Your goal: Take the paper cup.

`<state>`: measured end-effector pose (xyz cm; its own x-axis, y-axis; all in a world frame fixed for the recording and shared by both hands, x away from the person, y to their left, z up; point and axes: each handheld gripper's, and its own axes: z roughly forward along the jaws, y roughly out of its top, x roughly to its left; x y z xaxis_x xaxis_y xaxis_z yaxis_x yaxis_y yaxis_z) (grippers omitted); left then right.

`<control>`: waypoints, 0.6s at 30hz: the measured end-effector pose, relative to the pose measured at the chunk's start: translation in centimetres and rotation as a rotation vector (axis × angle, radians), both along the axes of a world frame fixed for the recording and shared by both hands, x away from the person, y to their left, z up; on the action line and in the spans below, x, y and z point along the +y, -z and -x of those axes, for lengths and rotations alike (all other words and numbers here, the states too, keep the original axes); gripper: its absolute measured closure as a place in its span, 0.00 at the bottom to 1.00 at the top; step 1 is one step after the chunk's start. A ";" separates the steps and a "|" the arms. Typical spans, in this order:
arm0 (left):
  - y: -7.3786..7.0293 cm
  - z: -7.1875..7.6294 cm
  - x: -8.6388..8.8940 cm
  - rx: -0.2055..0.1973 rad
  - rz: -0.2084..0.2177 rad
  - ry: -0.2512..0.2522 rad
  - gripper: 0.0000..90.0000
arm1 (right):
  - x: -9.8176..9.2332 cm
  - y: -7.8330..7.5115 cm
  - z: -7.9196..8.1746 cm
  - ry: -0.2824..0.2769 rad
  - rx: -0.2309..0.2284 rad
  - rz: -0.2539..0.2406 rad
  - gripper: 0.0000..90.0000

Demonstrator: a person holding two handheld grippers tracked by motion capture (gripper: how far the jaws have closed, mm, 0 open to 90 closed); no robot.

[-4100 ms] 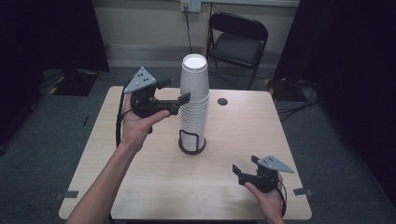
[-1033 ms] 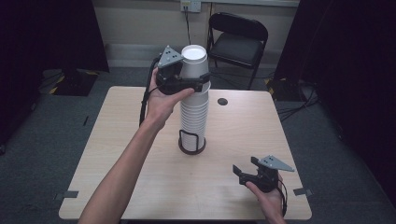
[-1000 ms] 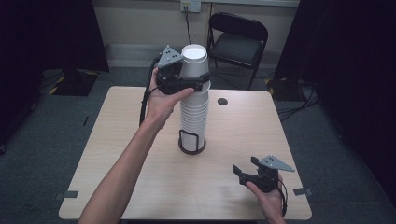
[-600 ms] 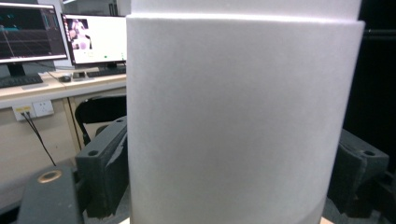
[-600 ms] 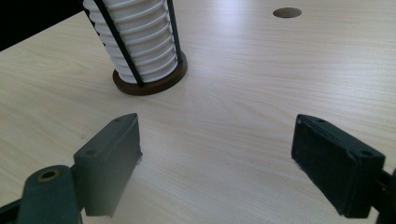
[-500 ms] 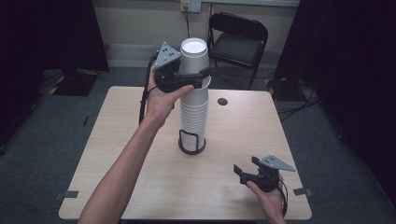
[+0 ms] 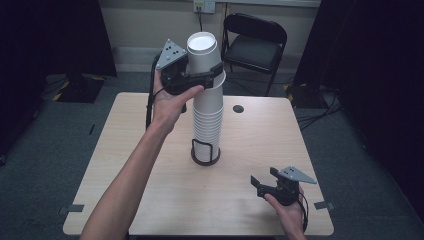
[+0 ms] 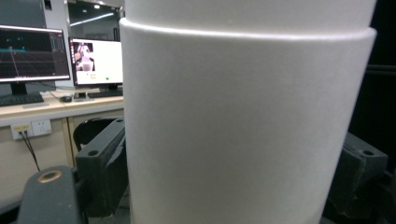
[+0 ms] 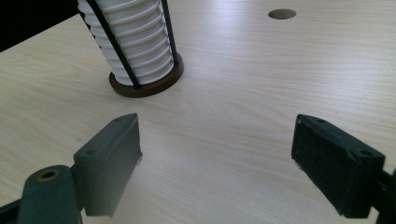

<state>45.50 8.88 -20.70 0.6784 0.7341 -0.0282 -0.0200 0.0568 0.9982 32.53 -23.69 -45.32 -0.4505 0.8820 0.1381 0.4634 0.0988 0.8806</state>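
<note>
**Inspector:** One cup (image 7: 202,52) is coming off the top of the stack (image 7: 207,117), tilting toward eleven o'clock since a moment ago; the left gripper (image 7: 212,75) is clamping it, so separation is under way.

**Clerk:** And the right gripper (image 7: 265,181)?

**Inspector:** Resting at five o'clock on the table (image 7: 125,150), jaws spread, empty. The cup is blocking the left gripper view, so pad contact is hard to confirm.
</note>
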 end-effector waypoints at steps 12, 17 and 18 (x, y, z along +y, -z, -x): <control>-0.4 0.5 0.1 -0.038 0.020 0.009 0.18 | 0.2 0.1 0.0 -0.008 0.004 0.003 0.17; -0.9 1.1 0.4 -0.058 0.034 0.019 0.18 | 0.1 0.1 0.0 -0.005 0.010 0.002 0.17; -1.0 1.3 0.4 -0.062 0.029 0.019 0.18 | 0.2 0.1 0.0 -0.010 0.004 0.005 0.17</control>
<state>44.22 9.32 -19.66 0.6933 0.7206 -0.0068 -0.0801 0.0865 0.9930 32.58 -23.51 -45.41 -0.4590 0.8780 0.1357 0.4655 0.1075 0.8785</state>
